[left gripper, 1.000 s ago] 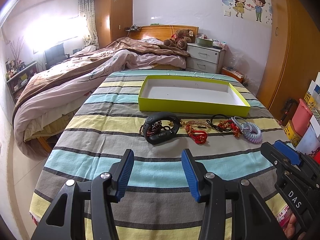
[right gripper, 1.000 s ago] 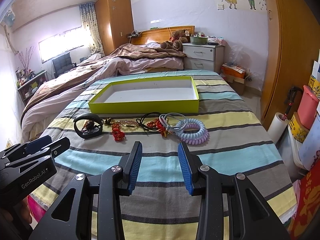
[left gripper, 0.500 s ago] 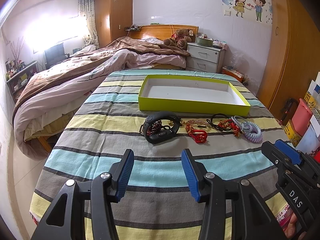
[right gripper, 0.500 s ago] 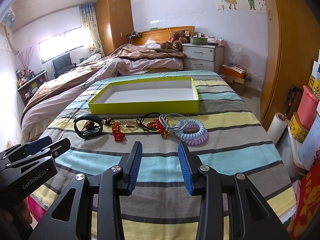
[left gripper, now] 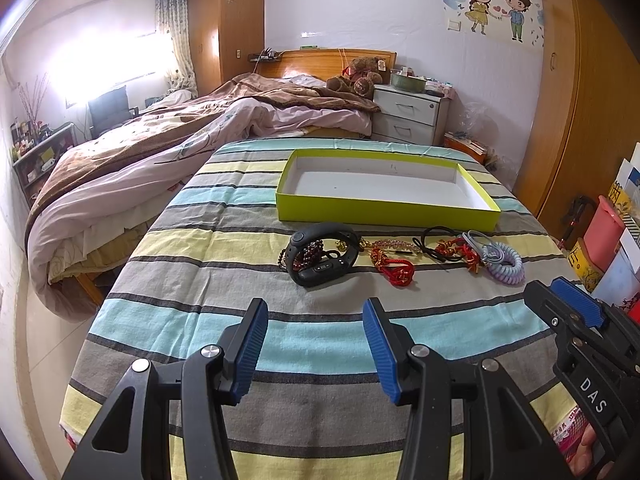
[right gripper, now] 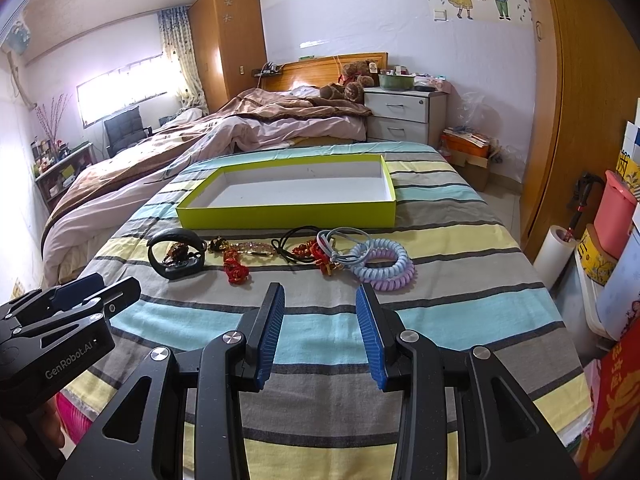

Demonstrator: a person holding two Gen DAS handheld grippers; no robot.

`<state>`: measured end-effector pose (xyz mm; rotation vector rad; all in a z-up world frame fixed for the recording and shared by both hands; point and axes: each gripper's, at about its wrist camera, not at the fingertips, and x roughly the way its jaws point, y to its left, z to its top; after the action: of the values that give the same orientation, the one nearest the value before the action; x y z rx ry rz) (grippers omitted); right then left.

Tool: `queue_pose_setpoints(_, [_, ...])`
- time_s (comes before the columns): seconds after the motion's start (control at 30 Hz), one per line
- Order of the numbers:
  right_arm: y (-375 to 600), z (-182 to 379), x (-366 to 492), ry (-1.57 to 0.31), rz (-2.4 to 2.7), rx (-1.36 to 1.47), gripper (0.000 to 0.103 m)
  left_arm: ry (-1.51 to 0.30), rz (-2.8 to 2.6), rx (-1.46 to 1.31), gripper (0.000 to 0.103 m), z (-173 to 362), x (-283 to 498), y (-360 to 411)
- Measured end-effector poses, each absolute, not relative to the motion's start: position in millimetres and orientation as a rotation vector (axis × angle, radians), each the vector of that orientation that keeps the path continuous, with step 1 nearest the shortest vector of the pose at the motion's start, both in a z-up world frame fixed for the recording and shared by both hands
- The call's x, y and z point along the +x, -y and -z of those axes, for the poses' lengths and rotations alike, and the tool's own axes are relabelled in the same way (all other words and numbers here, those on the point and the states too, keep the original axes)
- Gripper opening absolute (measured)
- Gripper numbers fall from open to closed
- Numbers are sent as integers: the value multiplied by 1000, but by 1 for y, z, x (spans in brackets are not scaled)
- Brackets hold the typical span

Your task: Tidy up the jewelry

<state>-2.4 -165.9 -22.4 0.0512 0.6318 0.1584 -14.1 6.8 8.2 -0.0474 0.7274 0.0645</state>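
Both my claws are released and empty. My left gripper (left gripper: 315,338) hangs low over the striped bedspread (left gripper: 224,264), its blue pads spread wide, and my right gripper (right gripper: 320,330) hangs beside it with the same wide gap. Neither touches anything.

The jewelry lies in a loose row across the bedspread, just in front of the green tray (left gripper: 384,210), which holds nothing yet. On the left end sits the black watch (left gripper: 322,254), with a dark bead bracelet (left gripper: 306,252) tangled through its band. Next comes a red knotted cord (left gripper: 394,270), then a gold chain (left gripper: 390,245), a black cord (left gripper: 434,240) with red knots, and on the right end the lilac coil bands (right gripper: 380,262) under a grey-blue loop (right gripper: 340,244).

My left claw lines up best with the watch, so I judge that is my first pick. To do it well I should come in low, straddle one side of the band, and close on the band alone, because the beads threaded through it may drag along or fall. My right claw should take the coil bands, which are thick and springy and easy to pinch. I should lift each piece straight up so that neighbours touching it do not snag, then carry it over the tray wall before letting go.
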Motion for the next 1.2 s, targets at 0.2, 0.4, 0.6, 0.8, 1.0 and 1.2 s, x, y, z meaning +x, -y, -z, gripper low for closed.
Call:
queue_pose_setpoints(0.2, [166, 23, -2, -632, -159, 51, 38, -731, -65, -53, 49, -6, -12, -8])
queue_pose_setpoints(0.4, [168, 22, -1, -630, -158, 54, 38, -735, -65, -54, 49, -5, -10, -8])
queue_pose_setpoints(0.6, [172, 22, 1, -629, -162, 62, 38, -741, -38, -69, 49, -3, -5, -12])
queue_pose_setpoints(0.8, [195, 22, 16, -633, -122, 69, 38, -768, 33, -115, 56, 2, 12, -28])
queue_pose_setpoints(1.0, [216, 34, 48, -700, -122, 89, 52, -804, 42, -159, 62, 10, 35, -44])
queue_pose_setpoints(1.2, [226, 46, 79, -787, -76, 86, 52, -826, 23, -177, 62, 16, 53, -50])
